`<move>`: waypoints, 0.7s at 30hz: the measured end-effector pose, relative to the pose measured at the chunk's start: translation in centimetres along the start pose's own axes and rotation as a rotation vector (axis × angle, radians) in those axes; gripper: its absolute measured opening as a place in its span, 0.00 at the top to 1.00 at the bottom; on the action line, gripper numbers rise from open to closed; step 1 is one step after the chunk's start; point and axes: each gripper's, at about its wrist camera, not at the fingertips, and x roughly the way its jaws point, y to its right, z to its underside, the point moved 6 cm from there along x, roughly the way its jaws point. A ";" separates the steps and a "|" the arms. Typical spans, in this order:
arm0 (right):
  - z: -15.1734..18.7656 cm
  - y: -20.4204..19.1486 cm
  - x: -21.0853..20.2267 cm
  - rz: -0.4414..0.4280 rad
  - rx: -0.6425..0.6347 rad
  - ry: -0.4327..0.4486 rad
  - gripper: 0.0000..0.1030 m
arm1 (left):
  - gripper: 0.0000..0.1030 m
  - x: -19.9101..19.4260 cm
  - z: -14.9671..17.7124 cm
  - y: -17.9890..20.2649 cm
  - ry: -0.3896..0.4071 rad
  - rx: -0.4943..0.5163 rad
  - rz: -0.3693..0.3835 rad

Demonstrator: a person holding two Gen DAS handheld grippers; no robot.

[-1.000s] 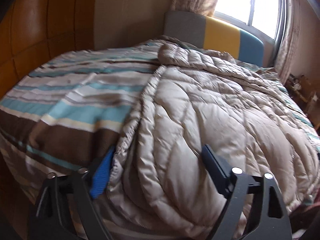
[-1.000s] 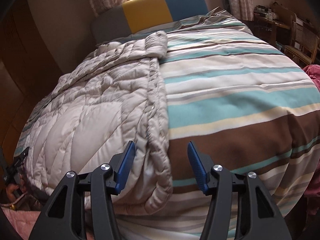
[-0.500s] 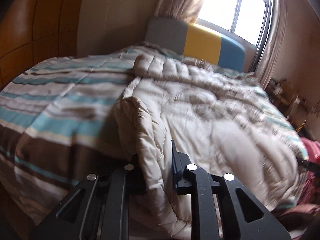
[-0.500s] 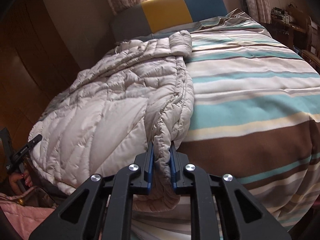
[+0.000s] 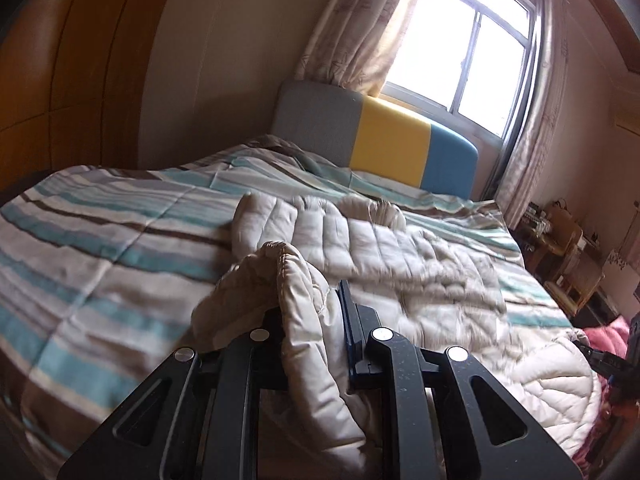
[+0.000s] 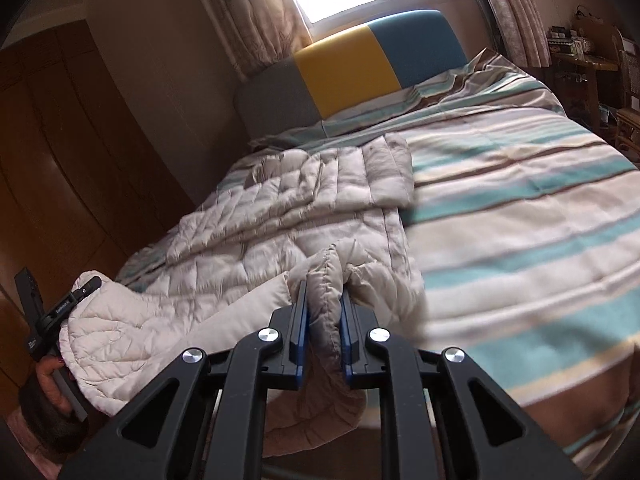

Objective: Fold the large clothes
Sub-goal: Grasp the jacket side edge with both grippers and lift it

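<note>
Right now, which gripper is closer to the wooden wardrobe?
Left. The left gripper holds the coat on the wardrobe side of the bed; the right gripper holds it farther over, toward the bed's middle.

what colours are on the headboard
Grey, yellow and blue panels side by side on the headboard; clearest in the right wrist view.

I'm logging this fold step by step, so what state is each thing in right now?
Left gripper: shut on the puffer coat's hem.
Right gripper: shut on the hem's other corner.
Puffer coat: hem end raised off the bed, collar end lying flat toward the headboard.
Striped duvet: spread over the bed, lightly wrinkled.
Curtains: drawn aside from the window.
</note>
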 end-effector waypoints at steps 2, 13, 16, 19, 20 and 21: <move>-1.5 0.2 1.1 0.006 0.008 0.007 0.88 | 0.83 1.3 -1.2 -0.1 0.001 -0.008 -0.004; -7.4 2.4 8.8 0.020 0.105 -0.028 0.88 | 0.83 10.7 -5.4 -2.0 -0.092 -0.069 -0.042; -8.3 3.1 10.7 0.034 0.122 -0.045 0.88 | 0.83 13.4 -5.7 -2.2 -0.121 -0.066 -0.064; -8.9 3.8 12.7 0.053 0.135 -0.061 0.88 | 0.83 15.9 -5.6 -2.7 -0.155 -0.072 -0.087; -9.1 4.1 13.4 0.059 0.142 -0.066 0.89 | 0.83 16.6 -5.5 -2.8 -0.165 -0.074 -0.095; -9.2 4.3 14.0 0.065 0.148 -0.071 0.89 | 0.83 17.5 -5.4 -3.0 -0.179 -0.077 -0.102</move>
